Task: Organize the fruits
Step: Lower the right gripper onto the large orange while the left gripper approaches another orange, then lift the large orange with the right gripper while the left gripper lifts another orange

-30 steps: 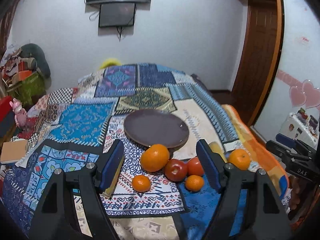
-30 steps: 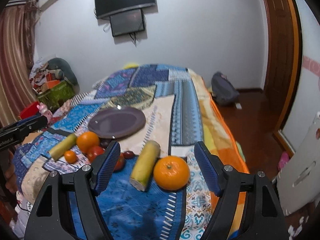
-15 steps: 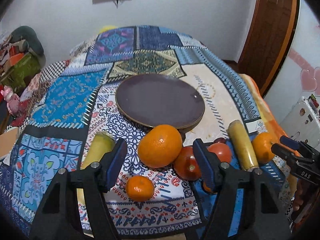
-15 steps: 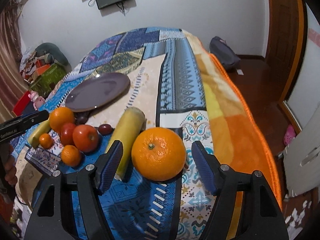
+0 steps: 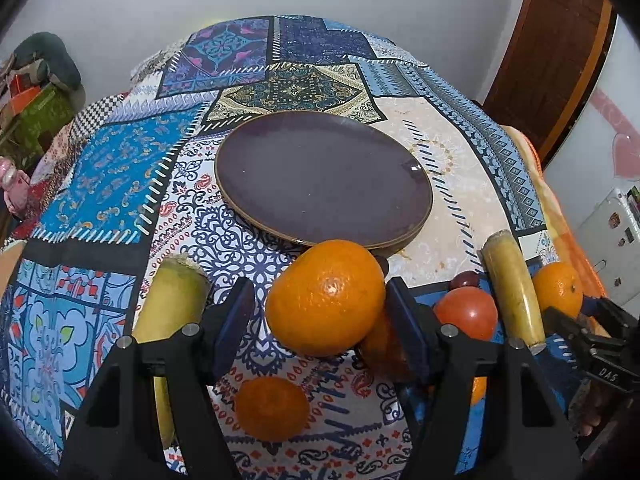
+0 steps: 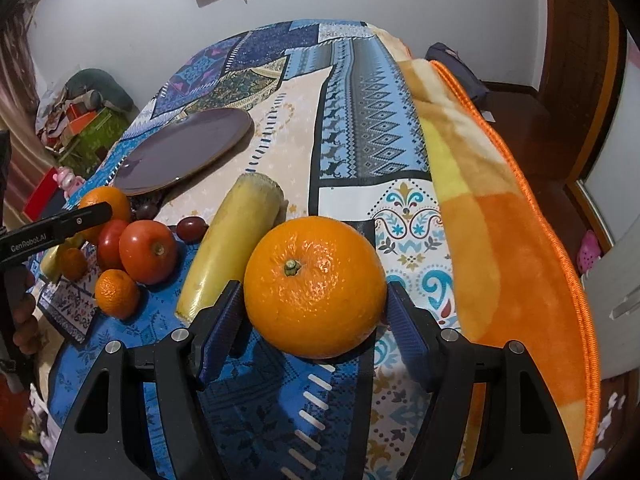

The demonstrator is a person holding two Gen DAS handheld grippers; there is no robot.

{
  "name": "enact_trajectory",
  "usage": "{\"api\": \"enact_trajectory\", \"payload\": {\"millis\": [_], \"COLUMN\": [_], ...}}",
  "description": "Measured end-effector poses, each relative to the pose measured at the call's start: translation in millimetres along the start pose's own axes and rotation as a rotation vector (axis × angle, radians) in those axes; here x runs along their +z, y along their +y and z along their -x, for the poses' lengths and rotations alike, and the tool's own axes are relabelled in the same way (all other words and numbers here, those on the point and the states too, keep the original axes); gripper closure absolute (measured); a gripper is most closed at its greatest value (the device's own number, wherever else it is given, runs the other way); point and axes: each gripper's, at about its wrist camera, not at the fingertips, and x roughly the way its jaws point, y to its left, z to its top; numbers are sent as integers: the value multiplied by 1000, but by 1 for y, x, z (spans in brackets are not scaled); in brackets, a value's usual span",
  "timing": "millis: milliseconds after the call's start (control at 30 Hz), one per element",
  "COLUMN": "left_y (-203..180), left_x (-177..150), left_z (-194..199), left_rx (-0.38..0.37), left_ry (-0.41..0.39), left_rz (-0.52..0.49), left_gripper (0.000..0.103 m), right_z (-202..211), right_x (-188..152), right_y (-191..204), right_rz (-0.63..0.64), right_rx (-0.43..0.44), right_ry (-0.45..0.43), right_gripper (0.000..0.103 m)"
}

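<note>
In the left wrist view a large orange (image 5: pixel 326 298) lies on the patchwork cloth just in front of the dark purple plate (image 5: pixel 320 176). My left gripper (image 5: pixel 320 286) straddles it: the right pad touches the peel and a thin gap shows at the left pad. In the right wrist view a second large orange (image 6: pixel 314 288) sits between the pads of my right gripper (image 6: pixel 315 288), both pads against its sides. Tomatoes (image 6: pixel 148 252), small mandarins (image 6: pixel 116 292), a dark grape (image 6: pixel 192 227) and a yellow stalk piece (image 6: pixel 232 240) lie between the two oranges.
Another yellow stalk piece (image 5: pixel 172 304) lies left of my left gripper, and a mandarin (image 5: pixel 272 408) lies under it. The bed's right edge drops off at the orange blanket (image 6: pixel 520 240). Boxes and clutter (image 5: pixel 36 100) stand on the floor at the far left.
Both grippers came down and forward and tilted toward the bed. Each narrowed a little and now has a large orange between its pads, where before the oranges lay ahead of the tips.
</note>
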Motion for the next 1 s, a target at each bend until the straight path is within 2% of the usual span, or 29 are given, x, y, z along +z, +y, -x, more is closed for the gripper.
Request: {"api": "enact_trajectory", "payload": {"millis": [100,500,733,1000], "left_y": [0,1,1,2], "left_x": [1,2,1,10], "left_z": [-5,-1,22,54], "left_rx": [-21,-33,-46,-43], "left_ry": [12,18,-32,-103], "left_rz": [7,9,1,-5], "left_gripper": [40,42,42,42], "right_z": [-2,1,11,32], "right_x": [0,4,8,26], "right_y": [2,1,1,15], "right_rz": [13,-3,-10,30], "right_rx": [-10,-6,-13,-7], "right_ry": [4,11,-11,-77], "right_gripper": [35,37,37,37]}}
